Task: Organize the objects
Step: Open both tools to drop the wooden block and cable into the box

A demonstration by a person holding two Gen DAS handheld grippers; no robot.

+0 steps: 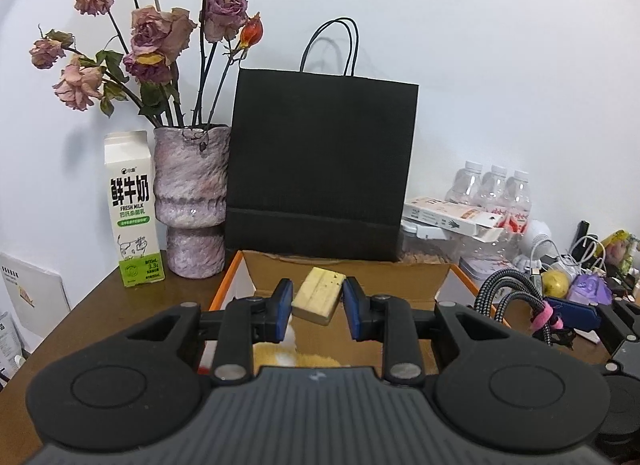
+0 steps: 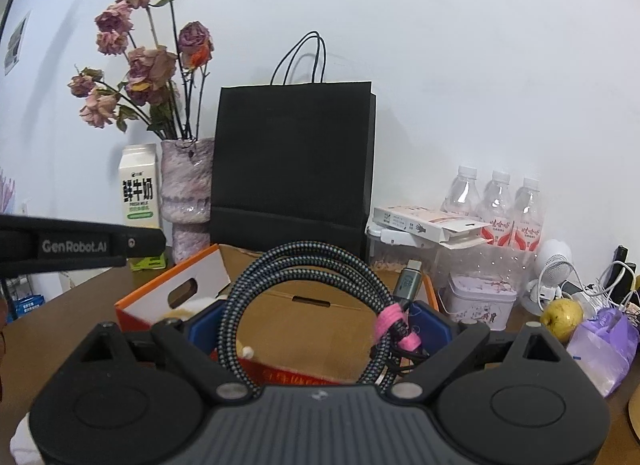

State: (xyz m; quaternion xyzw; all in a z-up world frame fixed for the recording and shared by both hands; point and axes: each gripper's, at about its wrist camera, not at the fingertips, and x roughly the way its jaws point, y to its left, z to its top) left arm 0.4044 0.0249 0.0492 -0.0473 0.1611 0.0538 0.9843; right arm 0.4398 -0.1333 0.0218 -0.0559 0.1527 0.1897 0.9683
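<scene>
Above the open cardboard box (image 1: pixel 348 265) on the bench (image 1: pixel 100 305), the left hand-held gripper (image 1: pixel 318 301) clamps a yellow block (image 1: pixel 319 299) and the right hand-held gripper (image 2: pixel 316 325) clamps a coiled cable (image 2: pixel 304 265); neither is yet stowed.

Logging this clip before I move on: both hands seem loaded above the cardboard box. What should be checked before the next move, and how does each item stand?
1. Left gripper shut on the yellow block: ok, pads on both sides.
2. Block square in the jaws: not ok, it sits skewed.
3. Block over the cardboard box: ok.
4. Right gripper holding the coiled cable: ok, though the pad contact is hidden.
5. Cable bundled: ok, the pink tie wraps the loops.
6. Free room in the box: cannot tell; something yellow and white lies inside.
</scene>
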